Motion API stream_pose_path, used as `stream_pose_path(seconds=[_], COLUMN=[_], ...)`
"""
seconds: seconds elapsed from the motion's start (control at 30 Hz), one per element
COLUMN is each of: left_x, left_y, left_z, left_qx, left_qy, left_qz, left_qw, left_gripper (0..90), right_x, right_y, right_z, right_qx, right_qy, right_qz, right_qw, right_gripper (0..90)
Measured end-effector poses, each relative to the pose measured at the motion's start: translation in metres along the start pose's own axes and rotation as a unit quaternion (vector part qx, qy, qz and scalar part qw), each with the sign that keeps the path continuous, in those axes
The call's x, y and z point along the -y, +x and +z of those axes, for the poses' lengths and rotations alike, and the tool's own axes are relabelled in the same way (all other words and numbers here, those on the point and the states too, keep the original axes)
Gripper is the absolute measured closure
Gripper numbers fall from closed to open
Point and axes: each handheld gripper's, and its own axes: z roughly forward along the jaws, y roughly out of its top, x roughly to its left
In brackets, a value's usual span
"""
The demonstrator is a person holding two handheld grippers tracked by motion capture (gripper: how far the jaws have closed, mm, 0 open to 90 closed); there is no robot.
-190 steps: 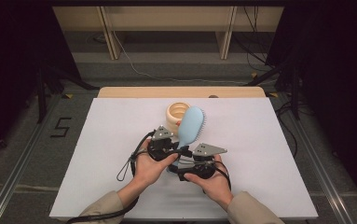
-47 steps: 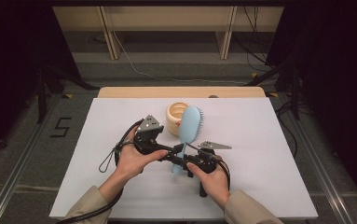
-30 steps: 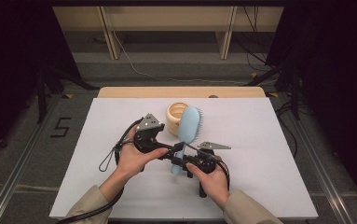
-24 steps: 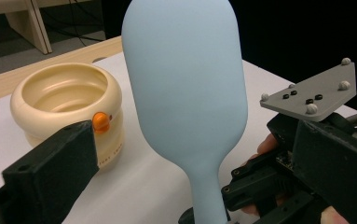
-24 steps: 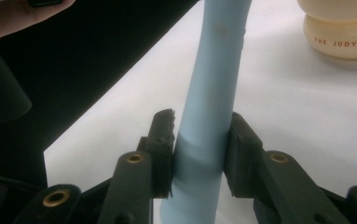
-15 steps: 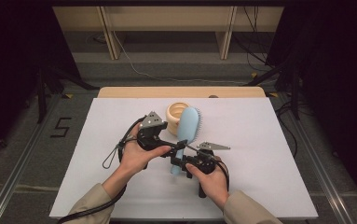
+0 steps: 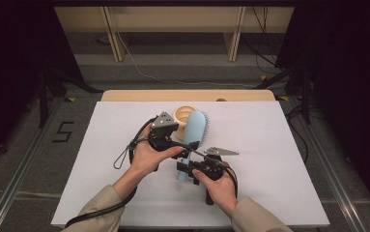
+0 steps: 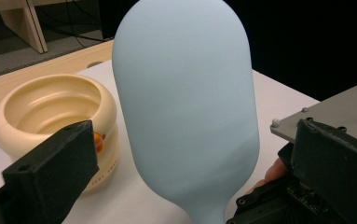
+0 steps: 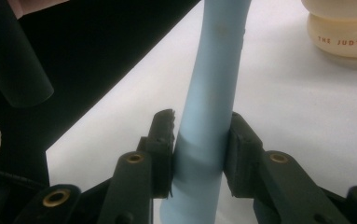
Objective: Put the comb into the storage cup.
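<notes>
High view: the right gripper (image 7: 186, 166) holds the pale blue hairbrush (image 7: 194, 129) by its handle above the white table (image 7: 279, 159), beside the cream bowl (image 7: 181, 115); the left gripper (image 7: 185, 151) is alongside.
Left gripper view: jaws stand wide, flanking the brush head (image 8: 185, 102) without contact.
Right gripper view: pads clamp the handle (image 9: 209, 126).
</notes>
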Motion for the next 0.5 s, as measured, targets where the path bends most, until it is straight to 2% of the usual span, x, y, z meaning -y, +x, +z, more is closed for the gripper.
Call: stream_pose_path(seconds=[0.5], left_x=[-0.0077], left_y=[0.0010], left_z=[0.0081], left_qx=[0.002], left_qy=[-0.002], left_qz=[0.002], left_qw=[1.0000], left_gripper=[0.0], right_x=[0.0003], right_y=[0.0013], right_z=[0.0005], right_qx=[0.000], right_qy=[0.001], right_qz=[-0.001], right_qw=[1.0000], right_gripper=[67.8])
